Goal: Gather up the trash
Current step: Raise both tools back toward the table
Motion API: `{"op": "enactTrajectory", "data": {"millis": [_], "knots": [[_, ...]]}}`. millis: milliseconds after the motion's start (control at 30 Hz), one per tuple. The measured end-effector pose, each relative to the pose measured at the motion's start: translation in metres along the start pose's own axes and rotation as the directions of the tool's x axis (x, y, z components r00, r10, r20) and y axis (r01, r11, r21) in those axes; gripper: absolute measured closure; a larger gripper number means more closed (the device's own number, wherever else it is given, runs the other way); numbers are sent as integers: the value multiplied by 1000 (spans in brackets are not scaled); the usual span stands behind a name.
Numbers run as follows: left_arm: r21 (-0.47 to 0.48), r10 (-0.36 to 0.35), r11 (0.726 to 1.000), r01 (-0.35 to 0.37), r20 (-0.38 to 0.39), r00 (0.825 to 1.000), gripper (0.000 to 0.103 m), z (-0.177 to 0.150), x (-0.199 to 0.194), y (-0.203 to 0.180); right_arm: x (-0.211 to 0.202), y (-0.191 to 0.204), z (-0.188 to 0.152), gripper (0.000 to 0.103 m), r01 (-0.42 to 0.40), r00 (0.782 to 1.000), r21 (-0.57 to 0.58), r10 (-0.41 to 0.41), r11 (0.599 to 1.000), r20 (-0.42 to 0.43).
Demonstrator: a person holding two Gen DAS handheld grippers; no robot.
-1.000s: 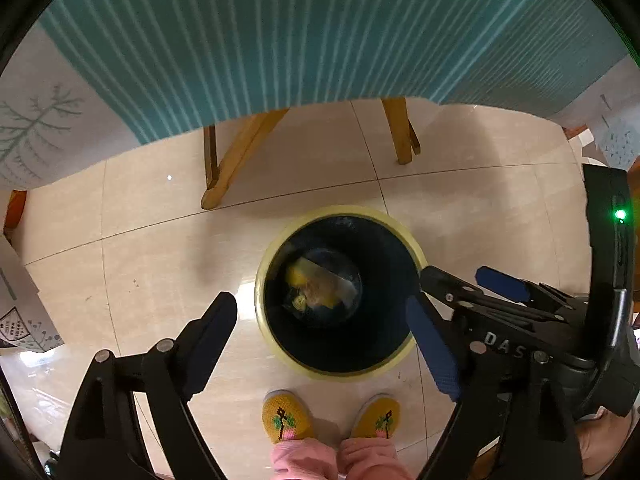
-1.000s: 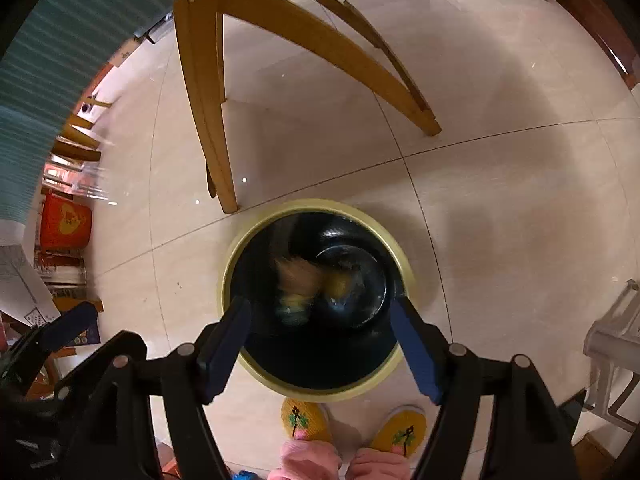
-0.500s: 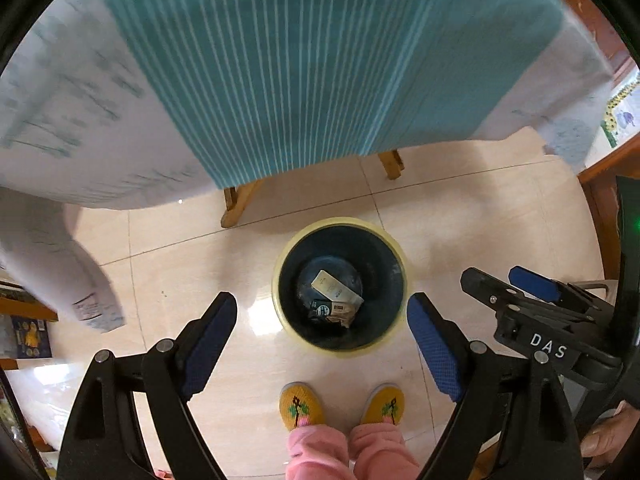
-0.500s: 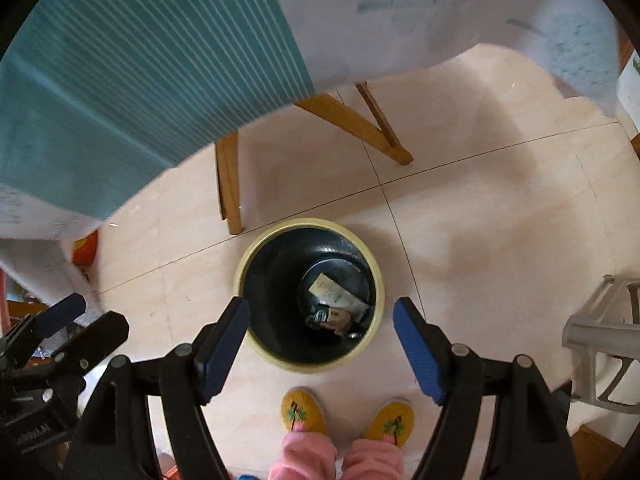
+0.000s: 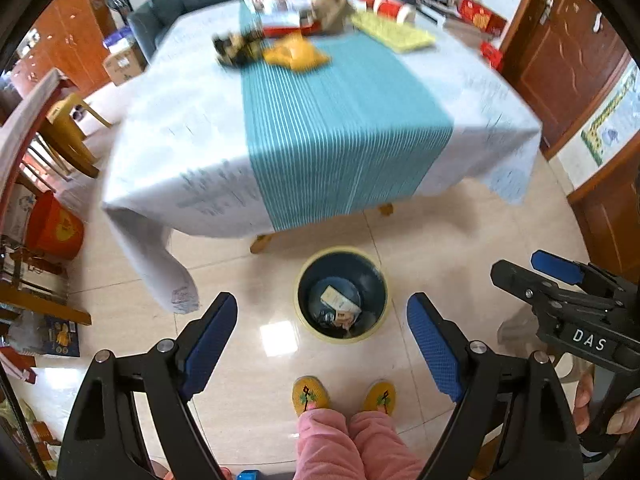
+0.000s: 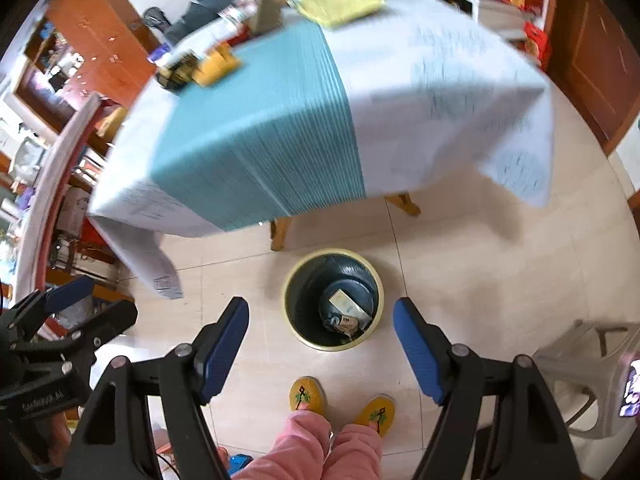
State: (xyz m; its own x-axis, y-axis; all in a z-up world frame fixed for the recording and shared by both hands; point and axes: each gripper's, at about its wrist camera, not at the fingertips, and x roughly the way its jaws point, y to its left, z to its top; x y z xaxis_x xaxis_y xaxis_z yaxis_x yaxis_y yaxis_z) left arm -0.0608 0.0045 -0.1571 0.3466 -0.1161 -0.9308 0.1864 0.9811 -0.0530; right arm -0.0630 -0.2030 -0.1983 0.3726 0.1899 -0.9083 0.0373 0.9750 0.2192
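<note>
Several pieces of trash (image 5: 338,308), among them a pale card packet and small crumpled wrappers, lie at the bottom of a round dark-blue wastebasket with a yellow rim (image 5: 301,280), which stands on the glossy beige tiled floor (image 5: 460,248) just below the middle of both views. More litter sits at the top of the frame on the far part of the table: a blurred yellow plastic bag (image 5: 295,54) and a dark wrapper (image 5: 234,49) touching it on the left, both on the teal striped runner (image 5: 336,128) that crosses the white printed tablecloth (image 5: 180,128). The cloth's near edge hangs above the basket, with light wooden table legs (image 6: 279,232) showing underneath.

Below the basket in the picture, two yellow embroidered slippers (image 5: 310,394) and pink trouser legs (image 5: 340,444) belong to the person. The left gripper (image 5: 322,352) has its blue-padded fingers spread wide on either side of the basket in the picture, nothing between them. The right gripper (image 6: 320,350) is likewise spread and empty; it also shows at the right edge of the left view, held by a hand (image 5: 616,412). A grey plastic stool (image 6: 588,364) stands at the lower right of the right view.
</note>
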Motion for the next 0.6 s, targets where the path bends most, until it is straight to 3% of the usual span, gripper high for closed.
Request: {"op": "enactTrajectory", "data": {"millis": [67,167,300,600], "knots": [[-3,21,1000,-21,29,999,18,8,-27,-1,-24,3,7,28,-12,1000,-13,13,1000,23],[3,29,1000,-30,65,997,30,14,-65,-2,-60,9,17,28,-28,997,-36,31,999,73],[-20,32,999,-30,109,994,33,26,-101,-2,-100,20,31,28,-55,986,-84,67,995,151],[-4,119,992,-123,271,955,33,66,-149,-19,-142,45,73,28,-77,959,-217,132,973,249]]}}
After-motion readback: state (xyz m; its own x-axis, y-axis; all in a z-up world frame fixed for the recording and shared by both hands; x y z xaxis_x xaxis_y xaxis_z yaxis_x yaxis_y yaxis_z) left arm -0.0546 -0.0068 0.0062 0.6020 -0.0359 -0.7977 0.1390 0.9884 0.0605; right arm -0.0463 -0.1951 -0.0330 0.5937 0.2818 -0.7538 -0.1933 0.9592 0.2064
